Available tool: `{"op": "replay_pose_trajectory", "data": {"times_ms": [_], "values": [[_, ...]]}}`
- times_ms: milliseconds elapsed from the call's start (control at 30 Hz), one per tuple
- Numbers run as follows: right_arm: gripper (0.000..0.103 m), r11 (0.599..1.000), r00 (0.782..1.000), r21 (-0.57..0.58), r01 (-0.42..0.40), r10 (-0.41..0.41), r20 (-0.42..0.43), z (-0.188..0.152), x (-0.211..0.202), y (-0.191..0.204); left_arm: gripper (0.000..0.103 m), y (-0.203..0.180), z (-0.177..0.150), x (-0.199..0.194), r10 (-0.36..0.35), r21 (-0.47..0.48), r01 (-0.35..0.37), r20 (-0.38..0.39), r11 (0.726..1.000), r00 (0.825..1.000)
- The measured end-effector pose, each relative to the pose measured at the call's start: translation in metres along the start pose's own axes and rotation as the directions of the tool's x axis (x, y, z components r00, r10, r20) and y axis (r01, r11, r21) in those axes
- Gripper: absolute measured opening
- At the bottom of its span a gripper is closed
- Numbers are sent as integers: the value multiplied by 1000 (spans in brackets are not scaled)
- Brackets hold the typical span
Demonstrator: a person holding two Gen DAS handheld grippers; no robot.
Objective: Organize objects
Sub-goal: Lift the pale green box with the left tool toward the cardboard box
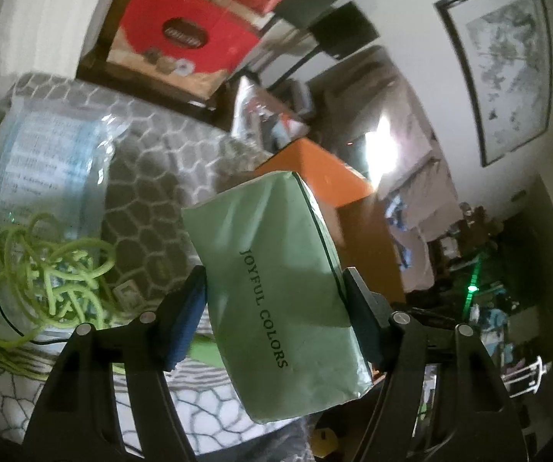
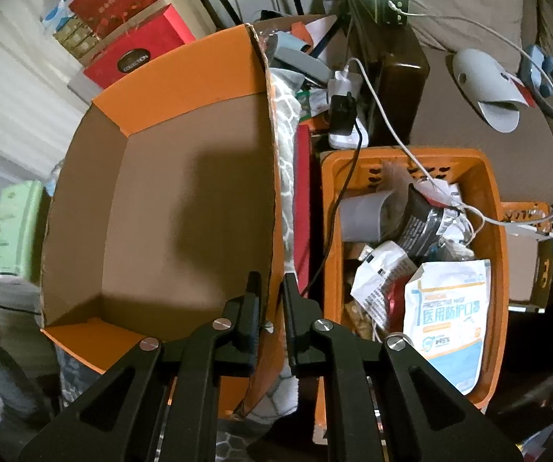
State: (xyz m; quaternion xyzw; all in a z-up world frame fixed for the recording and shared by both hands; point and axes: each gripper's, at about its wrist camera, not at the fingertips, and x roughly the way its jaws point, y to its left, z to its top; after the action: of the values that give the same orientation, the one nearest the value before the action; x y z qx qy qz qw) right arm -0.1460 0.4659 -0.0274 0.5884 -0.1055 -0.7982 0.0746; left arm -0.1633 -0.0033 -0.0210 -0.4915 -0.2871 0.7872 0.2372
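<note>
The left hand-held gripper [image 1: 274, 292] clamps a pale green rectangular pouch [image 1: 284, 288] printed with "JOYFUL COLORS" along its length; a blue pad presses one long side and a dark pad the other. The pouch hangs tilted in the air, its far end pointing up toward the orange cardboard box [image 1: 314, 169] behind it. Below and to the left lies a grey fabric surface with a white honeycomb pattern [image 1: 161, 161], carrying a clear plastic packet with blue printing [image 1: 41, 154] and a tangled neon-green cord [image 1: 53, 273] that rests partly on the packet. Red gift boxes [image 1: 187, 38] are stacked in the background.

The right hand-held gripper [image 2: 272, 288] is closed on the right side wall of the same open orange cardboard box [image 2: 184, 77], one finger inside the wall and one outside. The box's brown interior holds nothing visible. In the right wrist view the green pouch [image 2: 18, 227] shows just beyond the box's left wall, outside it. To the right of the box, past a strip of the honeycomb fabric, stands an orange plastic basket [image 2: 495, 231] filled with packets, including a white and blue face-mask bag [image 2: 449, 312] and a grey cup [image 2: 361, 215]. White charging cables [image 2: 391, 123] run across the basket.
</note>
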Motion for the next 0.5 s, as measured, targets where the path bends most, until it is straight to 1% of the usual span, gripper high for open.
{"op": "replay_pose_trajectory", "data": {"times_ms": [167, 267, 367, 500], "values": [[10, 1000, 1000, -11, 11, -11, 3, -1, 0, 1, 66, -34, 4, -9, -64, 40, 64, 1, 997, 998], [10, 1000, 1000, -10, 10, -10, 3, -1, 1, 1, 66, -58, 5, -4, -82, 81, 83, -10, 993, 997], [10, 1000, 1000, -11, 11, -11, 2, -1, 0, 1, 66, -83, 4, 14, -91, 121, 97, -49, 988, 995], [10, 1000, 1000, -9, 11, -11, 2, -1, 0, 1, 66, -104, -3, 45, -94, 158, 108, -97, 981, 991]]}}
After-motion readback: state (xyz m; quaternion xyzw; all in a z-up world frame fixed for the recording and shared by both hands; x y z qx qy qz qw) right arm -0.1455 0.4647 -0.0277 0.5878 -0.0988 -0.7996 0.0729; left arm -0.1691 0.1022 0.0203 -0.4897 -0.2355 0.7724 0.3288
